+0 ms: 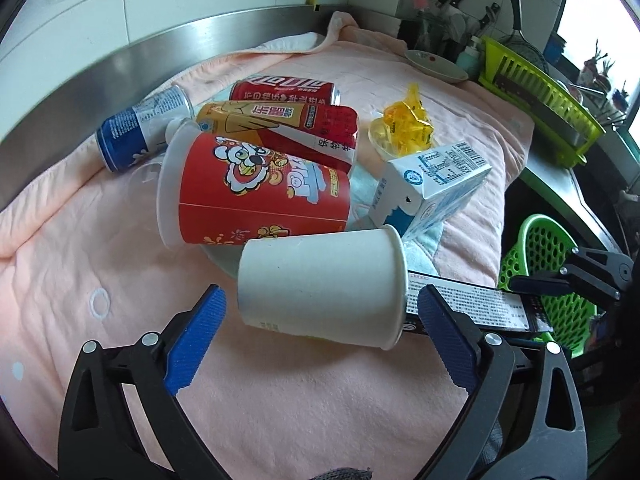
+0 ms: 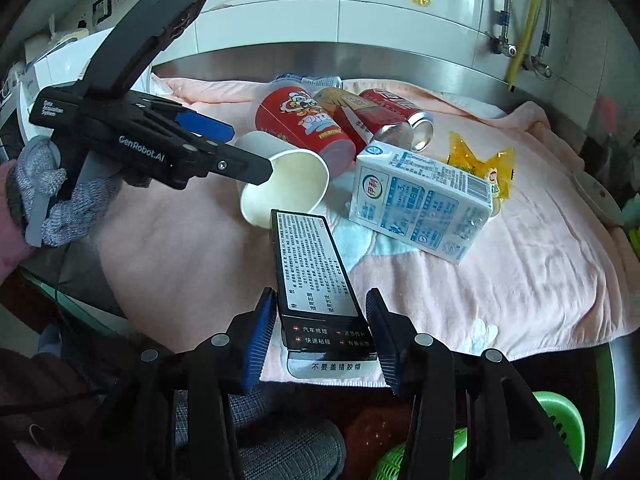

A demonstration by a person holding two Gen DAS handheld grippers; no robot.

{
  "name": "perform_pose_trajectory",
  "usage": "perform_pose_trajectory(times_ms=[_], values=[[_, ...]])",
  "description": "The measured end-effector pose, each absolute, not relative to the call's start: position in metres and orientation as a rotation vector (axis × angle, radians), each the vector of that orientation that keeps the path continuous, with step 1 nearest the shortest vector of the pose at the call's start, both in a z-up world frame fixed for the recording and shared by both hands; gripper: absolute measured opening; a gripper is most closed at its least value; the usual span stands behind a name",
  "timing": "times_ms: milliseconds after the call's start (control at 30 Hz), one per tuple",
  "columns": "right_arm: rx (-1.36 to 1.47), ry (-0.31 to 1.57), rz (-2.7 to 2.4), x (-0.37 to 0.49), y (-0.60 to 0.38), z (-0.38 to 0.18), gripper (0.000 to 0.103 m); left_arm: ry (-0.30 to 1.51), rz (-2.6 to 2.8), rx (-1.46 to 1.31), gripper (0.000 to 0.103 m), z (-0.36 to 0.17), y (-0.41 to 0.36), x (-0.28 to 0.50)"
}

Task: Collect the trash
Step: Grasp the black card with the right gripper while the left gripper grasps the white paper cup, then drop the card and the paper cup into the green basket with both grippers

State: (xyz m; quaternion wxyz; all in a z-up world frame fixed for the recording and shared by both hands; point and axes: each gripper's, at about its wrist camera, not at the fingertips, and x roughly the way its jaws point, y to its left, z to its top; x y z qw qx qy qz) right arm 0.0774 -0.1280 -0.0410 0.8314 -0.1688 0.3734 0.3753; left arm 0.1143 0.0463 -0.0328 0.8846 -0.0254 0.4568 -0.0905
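Our left gripper [image 1: 320,316] fingers spread around the white paper cup [image 1: 320,284]; right gripper [image 2: 322,334] straddles the black box [image 2: 312,264], unclamped, ready for binning.

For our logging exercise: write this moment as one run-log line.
left gripper: open, around white paper cup | right gripper: open, astride black box | green basket: beside counter

Pink towel [image 1: 120,280] over the steel counter [image 1: 100,68] — lime dish rack [image 1: 536,100], small plate [image 1: 436,66] behind

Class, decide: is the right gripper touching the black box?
Apart. The right wrist view shows gaps between both pads of the right gripper and the black box.
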Motion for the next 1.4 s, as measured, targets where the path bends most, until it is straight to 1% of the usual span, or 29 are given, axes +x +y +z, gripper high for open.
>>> perform_pose_trajectory(times_ms=[167, 233, 300, 367, 567, 600, 633, 667, 767, 1067, 1267, 1400], values=[[-0.367, 0.826, 0.806, 0.08, -0.121, -0.05, 0.045, 0.958, -0.214, -0.067, 0.095, -0.04, 0.048, 0.118], [-0.369, 0.833, 0.81, 0.081, -0.118, -0.053, 0.047, 0.952, -0.218, -0.065, 0.095, -0.041, 0.047, 0.118], [-0.377, 0.839, 0.815, 0.083, -0.114, -0.055, 0.048, 0.944, -0.217, -0.051, 0.093, -0.041, 0.045, 0.118], [-0.375, 0.843, 0.819, 0.085, -0.11, -0.057, 0.05, 0.949, -0.22, -0.049, 0.085, -0.042, 0.044, 0.119], [-0.347, 0.862, 0.82, 0.096, -0.099, -0.066, 0.05, 0.948, -0.224, -0.048, 0.084, -0.043, 0.047, 0.119], [-0.346, 0.865, 0.819, 0.097, -0.098, -0.067, 0.05, 0.947, -0.224, -0.045, 0.083, -0.043, 0.047, 0.118], [-0.347, 0.864, 0.817, 0.097, -0.097, -0.068, 0.046, 0.946, -0.223, -0.043, 0.083, -0.043, 0.047, 0.118], [-0.344, 0.863, 0.815, 0.096, -0.098, -0.068, 0.044, 0.944, -0.223, -0.044, 0.083, -0.043, 0.047, 0.117], [-0.319, 0.845, 0.803, 0.09, -0.104, -0.064, 0.044, 0.932, -0.215, -0.034, 0.083, -0.04, 0.047, 0.113], [-0.194, 0.773, 0.623, 0.057, -0.162, -0.042, 0.044, 0.885, -0.258, -0.051, 0.083, -0.021, 0.036, 0.094], [-0.087, 0.765, 0.404, 0.037, -0.23, -0.041, 0.044, 0.852, -0.359, -0.026, 0.083, -0.005, -0.002, 0.086], [-0.068, 0.777, 0.247, 0.029, -0.272, -0.047, 0.044, 0.85, -0.433, -0.017, 0.083, 0.0, -0.034, 0.088]])
